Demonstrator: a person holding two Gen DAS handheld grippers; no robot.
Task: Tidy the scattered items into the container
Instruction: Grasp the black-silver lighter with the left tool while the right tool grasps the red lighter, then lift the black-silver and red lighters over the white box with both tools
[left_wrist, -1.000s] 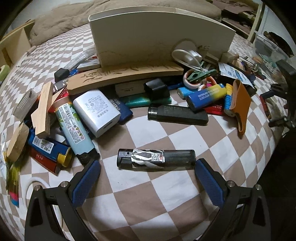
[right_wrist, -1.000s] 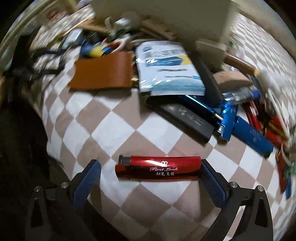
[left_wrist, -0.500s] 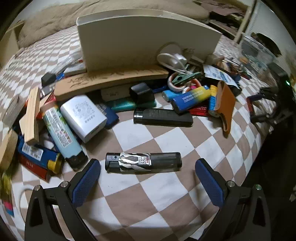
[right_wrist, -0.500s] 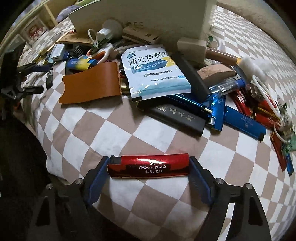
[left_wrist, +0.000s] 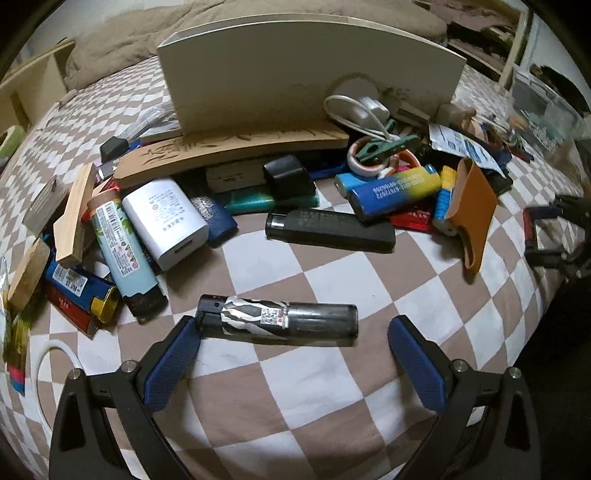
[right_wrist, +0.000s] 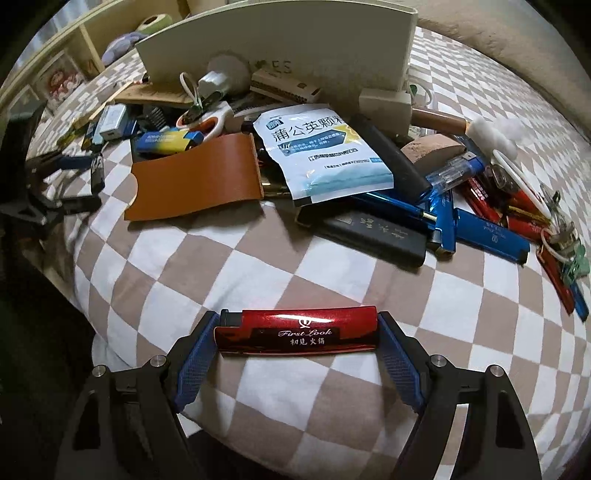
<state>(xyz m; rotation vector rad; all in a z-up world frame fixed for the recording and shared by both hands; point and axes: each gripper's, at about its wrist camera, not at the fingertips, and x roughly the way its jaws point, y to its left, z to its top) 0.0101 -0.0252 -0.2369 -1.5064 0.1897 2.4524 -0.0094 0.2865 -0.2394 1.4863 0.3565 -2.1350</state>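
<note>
On the checked bedspread a black lighter with a zebra label (left_wrist: 277, 321) lies crosswise between the blue pads of my left gripper (left_wrist: 293, 332). Its jaws are closing: the left pad touches the lighter's cap end and the right pad stands a short gap off the other end. My right gripper (right_wrist: 297, 326) is shut on a red lighter (right_wrist: 299, 334), with one pad pressed on each end. The cream container (left_wrist: 310, 70) stands behind the pile, and the right wrist view shows the cream container (right_wrist: 280, 40) too.
Clutter lies before the box: a white charger (left_wrist: 166, 221), a long black lighter (left_wrist: 328, 230), a blue-yellow lighter (left_wrist: 395, 192), a brown leather sleeve (right_wrist: 195, 184), a white sachet (right_wrist: 321, 155) and blue lighters (right_wrist: 491, 236). The bed edge drops off at the lower left of the right wrist view.
The left jaws have narrowed around the black lighter until the left pad reached its end. The right jaws have closed onto both ends of the red lighter and the wrist rolled.
</note>
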